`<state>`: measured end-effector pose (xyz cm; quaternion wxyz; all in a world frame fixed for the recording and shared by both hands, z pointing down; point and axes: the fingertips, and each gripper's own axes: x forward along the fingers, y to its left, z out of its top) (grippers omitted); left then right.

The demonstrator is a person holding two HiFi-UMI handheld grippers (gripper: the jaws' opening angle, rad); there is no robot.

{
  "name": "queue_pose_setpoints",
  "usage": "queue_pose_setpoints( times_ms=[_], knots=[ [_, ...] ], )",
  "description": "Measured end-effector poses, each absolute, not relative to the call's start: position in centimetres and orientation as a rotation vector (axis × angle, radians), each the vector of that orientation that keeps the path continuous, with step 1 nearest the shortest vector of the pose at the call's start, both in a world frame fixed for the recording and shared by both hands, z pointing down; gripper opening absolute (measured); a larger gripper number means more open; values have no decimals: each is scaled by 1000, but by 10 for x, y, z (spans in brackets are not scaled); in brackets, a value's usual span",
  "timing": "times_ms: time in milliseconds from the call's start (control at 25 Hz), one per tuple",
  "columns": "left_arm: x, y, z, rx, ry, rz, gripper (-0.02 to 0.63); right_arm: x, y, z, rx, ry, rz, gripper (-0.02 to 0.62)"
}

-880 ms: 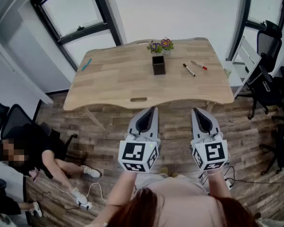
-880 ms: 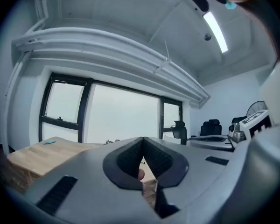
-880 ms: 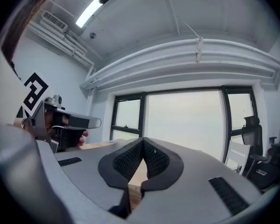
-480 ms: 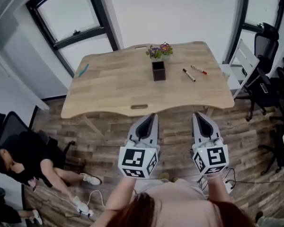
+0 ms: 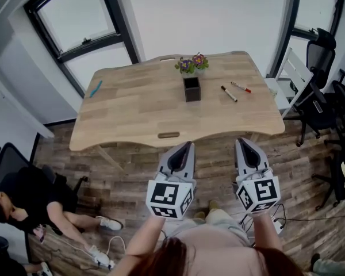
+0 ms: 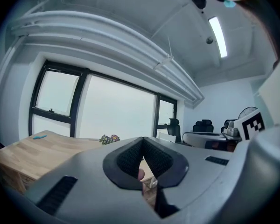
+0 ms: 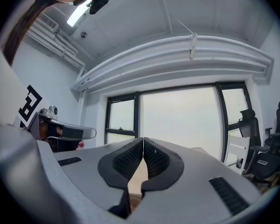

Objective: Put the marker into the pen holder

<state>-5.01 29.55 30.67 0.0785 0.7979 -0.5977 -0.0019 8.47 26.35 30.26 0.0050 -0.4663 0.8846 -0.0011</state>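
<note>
In the head view a black square pen holder (image 5: 191,89) stands upright at the back middle of a wooden table (image 5: 132,114). Two markers lie to its right: a dark one (image 5: 229,93) and a red-capped one (image 5: 241,87). My left gripper (image 5: 187,145) and right gripper (image 5: 240,140) hang side by side over the floor, short of the table's near edge. Both are shut with nothing between the jaws, as the left gripper view (image 6: 142,143) and the right gripper view (image 7: 143,144) show.
A small pot of flowers (image 5: 192,63) stands behind the pen holder, and a blue pen (image 5: 96,88) lies at the table's far left. Black office chairs (image 5: 328,96) crowd the right side. A person (image 5: 29,203) sits on the wooden floor at lower left, near cables.
The view has shifted slightly, so the table sits a little further left and lower in the frame. Both grippers stay shut and side by side, short of the table.
</note>
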Motion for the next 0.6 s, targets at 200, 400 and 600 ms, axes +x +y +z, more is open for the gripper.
queue_pose_setpoints(
  times_ms=[200,400,600],
  knots=[
    [-47,279,310,2412,-1767,-2,2,80,247,308,-1484,2776,-5,2],
    [-45,260,313,2417,-1761,8,2,79,226,314,-1495,2782,-6,2],
    [-43,235,320,2408,-1768,19,2,82,201,322,-1494,2784,-19,2]
  ],
)
